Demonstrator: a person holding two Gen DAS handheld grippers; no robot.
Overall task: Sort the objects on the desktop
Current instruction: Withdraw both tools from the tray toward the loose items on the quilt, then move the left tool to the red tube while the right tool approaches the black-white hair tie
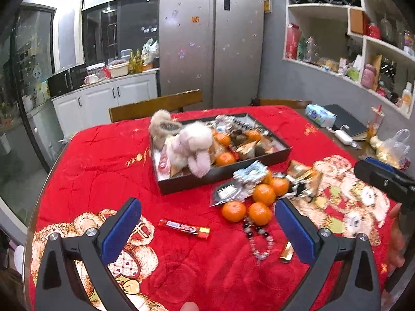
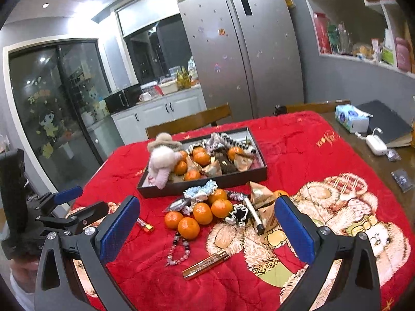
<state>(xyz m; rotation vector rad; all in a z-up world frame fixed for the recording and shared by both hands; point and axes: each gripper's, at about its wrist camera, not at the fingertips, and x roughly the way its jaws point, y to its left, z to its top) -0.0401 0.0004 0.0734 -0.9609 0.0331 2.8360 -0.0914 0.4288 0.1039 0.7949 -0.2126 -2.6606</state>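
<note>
Hovering over a red blanket [image 1: 109, 160] with a dark tray [image 2: 202, 184] already stuffed with a plush toy [image 2: 162, 164], oranges and wrapped snacks. Left gripper [image 1: 207, 229] wide apart, holding nothing; right gripper [image 2: 207, 229] same, jaws spread and empty. Still loose just in front of the tray: a pile of oranges [image 2: 199, 213], scrunchies, gold packets. Nearer: a gold bar [image 2: 206, 263], a bead bracelet [image 2: 179, 250], a candy stick [image 1: 184, 226]. Probably best grabbing one orange off the pile's near edge, squeezing gently so it doesn't roll. Plenty of bare blanket on the left for swinging in; right side tighter, with the blanket edge and clutter close.
</note>
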